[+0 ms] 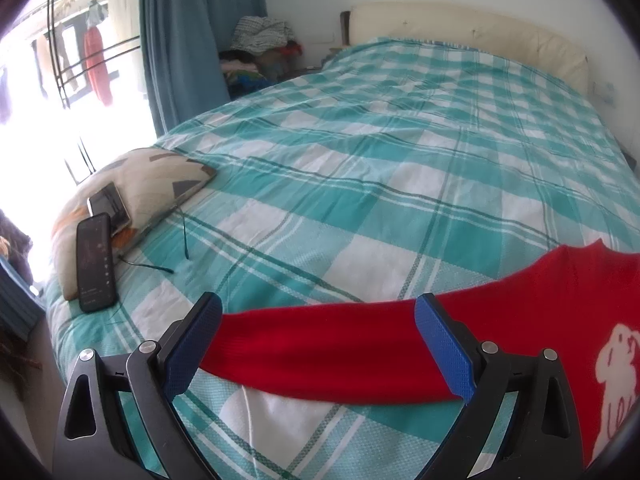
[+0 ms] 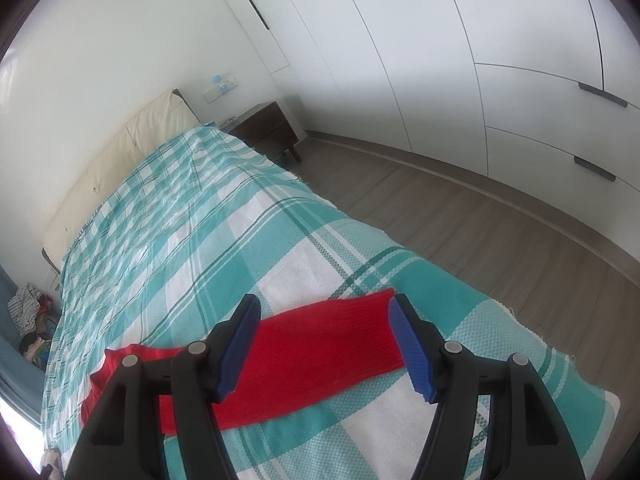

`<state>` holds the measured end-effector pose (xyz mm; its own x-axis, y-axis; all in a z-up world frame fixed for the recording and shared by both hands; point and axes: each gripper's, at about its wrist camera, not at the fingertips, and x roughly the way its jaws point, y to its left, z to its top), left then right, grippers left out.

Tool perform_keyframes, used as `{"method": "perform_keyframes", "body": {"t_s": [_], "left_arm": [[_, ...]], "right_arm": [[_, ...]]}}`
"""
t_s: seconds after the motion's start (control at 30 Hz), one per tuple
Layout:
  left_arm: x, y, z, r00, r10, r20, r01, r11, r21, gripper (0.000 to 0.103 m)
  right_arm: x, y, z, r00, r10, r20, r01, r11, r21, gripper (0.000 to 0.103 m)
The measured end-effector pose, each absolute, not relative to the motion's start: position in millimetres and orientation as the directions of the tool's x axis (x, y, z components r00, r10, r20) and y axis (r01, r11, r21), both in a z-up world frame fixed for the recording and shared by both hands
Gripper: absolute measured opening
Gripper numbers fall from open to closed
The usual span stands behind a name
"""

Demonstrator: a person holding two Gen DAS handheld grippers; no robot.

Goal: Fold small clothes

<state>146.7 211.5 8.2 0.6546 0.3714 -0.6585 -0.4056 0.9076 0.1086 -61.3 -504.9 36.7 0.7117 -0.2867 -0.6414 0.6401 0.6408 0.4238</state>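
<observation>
A small red sweater (image 1: 500, 320) with a white print lies flat on the teal-and-white checked bedspread (image 1: 360, 168). One sleeve stretches left between the fingers of my left gripper (image 1: 318, 344), which is open just above it. In the right wrist view the other red sleeve (image 2: 320, 348) lies flat on the bedspread (image 2: 200, 240), its ribbed cuff at the right. My right gripper (image 2: 324, 348) is open, its blue pads on either side of that sleeve. Neither gripper holds anything.
A patterned pillow (image 1: 148, 188) with two phones (image 1: 96, 260) lies at the bed's left edge, a thin cord beside it. A clothes pile (image 1: 260, 52) and blue curtain (image 1: 180, 40) stand beyond. The bed's right edge drops to a wooden floor (image 2: 460, 220); nightstand (image 2: 268, 128), white wardrobes.
</observation>
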Motion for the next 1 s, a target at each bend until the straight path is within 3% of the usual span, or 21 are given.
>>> {"method": "perform_keyframes", "body": {"t_s": [0.23, 0.4, 1.0], "left_arm": [[148, 204, 8, 0.658, 0.375, -0.654, -0.389, 0.912, 0.132, 0.098], [148, 204, 9, 0.658, 0.377, -0.652, -0.393, 0.910, 0.130, 0.098], [146, 205, 13, 0.661, 0.369, -0.654, -0.400, 0.910, 0.108, 0.098]], "right_arm": [[-49, -514, 12, 0.791, -0.073, -0.607, 0.522, 0.597, 0.609, 0.066], [-42, -506, 14, 0.752, -0.116, -0.648, 0.555, 0.642, 0.529, 0.066], [-46, -498, 18, 0.733, -0.159, -0.661, 0.574, 0.666, 0.476, 0.066]]}}
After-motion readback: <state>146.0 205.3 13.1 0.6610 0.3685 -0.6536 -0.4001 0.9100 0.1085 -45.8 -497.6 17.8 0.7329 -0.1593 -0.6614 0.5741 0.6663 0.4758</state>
